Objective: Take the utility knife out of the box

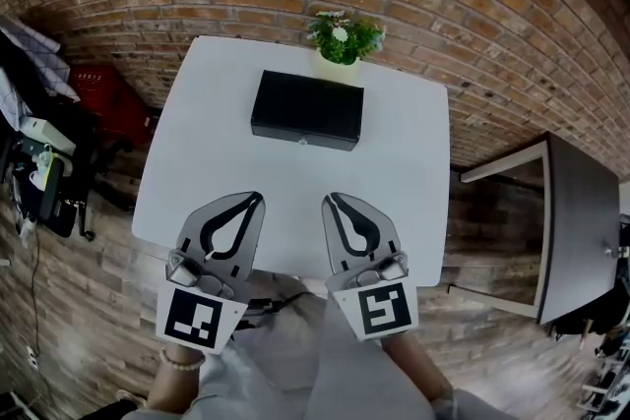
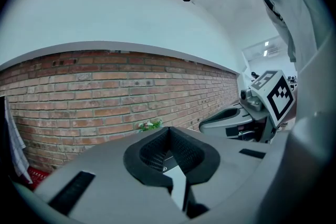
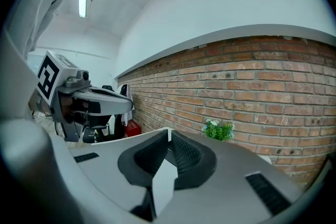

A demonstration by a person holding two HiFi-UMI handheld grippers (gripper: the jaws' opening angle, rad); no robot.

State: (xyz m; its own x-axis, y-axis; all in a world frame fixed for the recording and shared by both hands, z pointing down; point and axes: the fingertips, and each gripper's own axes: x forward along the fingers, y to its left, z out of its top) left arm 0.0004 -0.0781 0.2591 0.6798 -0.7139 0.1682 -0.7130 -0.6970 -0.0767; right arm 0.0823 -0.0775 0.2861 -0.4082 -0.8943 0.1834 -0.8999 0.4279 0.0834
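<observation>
A closed black box [image 1: 306, 109] lies at the far middle of the white table [image 1: 197, 172]. No utility knife shows in any view. My left gripper [image 1: 258, 198] hovers over the table's near edge, its jaws shut and empty. Beside it, my right gripper [image 1: 328, 199] is also shut with nothing in it. Both point toward the box and stay well short of it. In the left gripper view my left gripper [image 2: 168, 129] has its tips together, and the right gripper [image 2: 247, 118] shows off to the side. In the right gripper view my right gripper [image 3: 169, 132] has its tips closed too.
A small potted plant [image 1: 343, 39] stands just behind the box at the table's far edge. A red crate [image 1: 108, 93] and clothes sit on the floor at left. A dark side table [image 1: 581, 231] stands at right. A brick wall [image 2: 105, 92] lies beyond.
</observation>
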